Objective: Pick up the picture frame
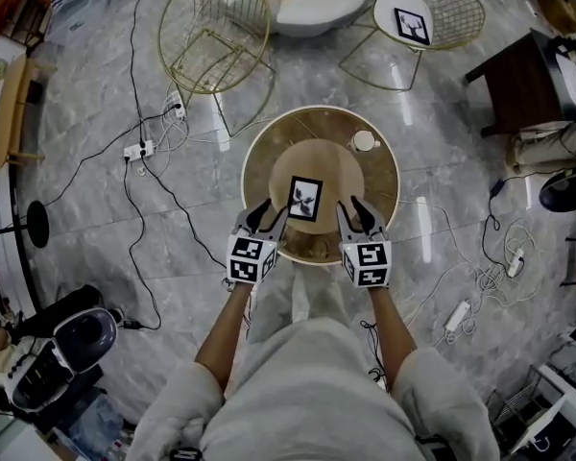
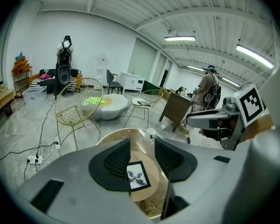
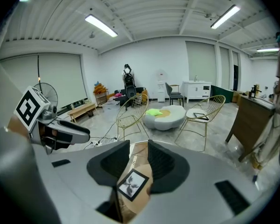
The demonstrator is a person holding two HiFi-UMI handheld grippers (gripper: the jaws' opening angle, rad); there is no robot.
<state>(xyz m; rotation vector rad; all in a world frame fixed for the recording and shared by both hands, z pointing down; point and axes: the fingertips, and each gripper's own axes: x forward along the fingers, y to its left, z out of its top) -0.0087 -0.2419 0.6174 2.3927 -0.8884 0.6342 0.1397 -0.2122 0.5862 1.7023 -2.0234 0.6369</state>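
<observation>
A black picture frame (image 1: pixel 304 198) with a pale leaf print lies flat on the wooden centre of a round table (image 1: pixel 260 149). My left gripper (image 1: pixel 264 217) hovers just left of the frame and my right gripper (image 1: pixel 358 214) just right of it, both near the table's front edge. Both are open and hold nothing. In the left gripper view the frame (image 2: pixel 138 176) shows below, through the gap of the left gripper (image 2: pixel 142 157). Likewise the frame (image 3: pixel 132 184) lies beneath the right gripper (image 3: pixel 139 161) in the right gripper view.
A white cup (image 1: pixel 365 141) stands at the table's far right. Two gold wire chairs (image 1: pixel 214 29) stand beyond; the right one (image 1: pixel 451 12) carries a second framed picture (image 1: pixel 413 25). Cables and power strips (image 1: pixel 139 150) trail over the floor. A dark cabinet (image 1: pixel 523 80) is at right.
</observation>
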